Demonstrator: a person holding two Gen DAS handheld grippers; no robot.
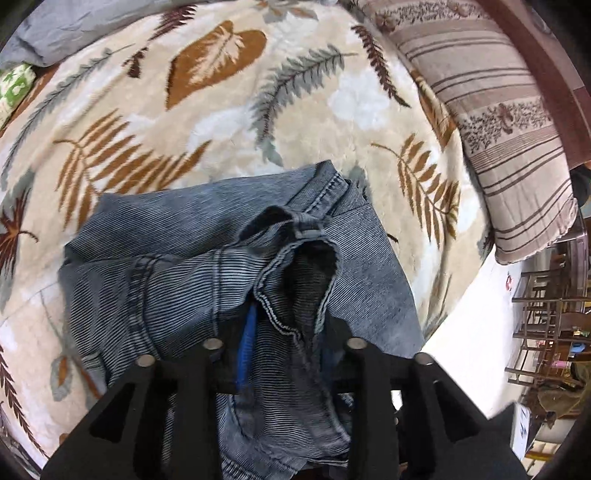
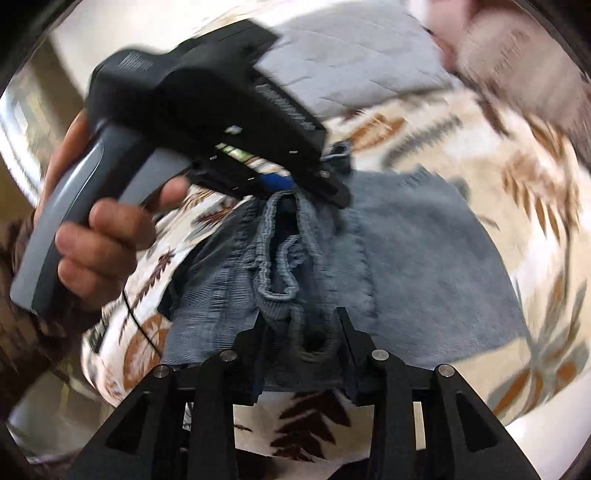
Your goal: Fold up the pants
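Grey-blue denim pants (image 1: 166, 266) lie folded in a bunch on a leaf-patterned blanket (image 1: 221, 110). In the left wrist view my left gripper (image 1: 286, 332) points steeply down over them. A hemmed leg opening (image 1: 303, 273) lies between its parted blue-padded fingers (image 1: 245, 343), and the pads do not clamp it. In the right wrist view my right gripper (image 2: 301, 325) straddles a ribbed fold of the pants (image 2: 424, 258) with dark gaps on both sides. Across the cloth, a person's hand (image 2: 99, 236) holds the left gripper (image 2: 314, 188) at the far edge.
A striped brown pillow (image 1: 509, 140) lies at the bed's right end, and a grey quilt (image 1: 74, 26) at the far left. Past the bed's edge stand wooden chairs (image 1: 546, 314) on a pale floor. The right wrist view is motion-blurred.
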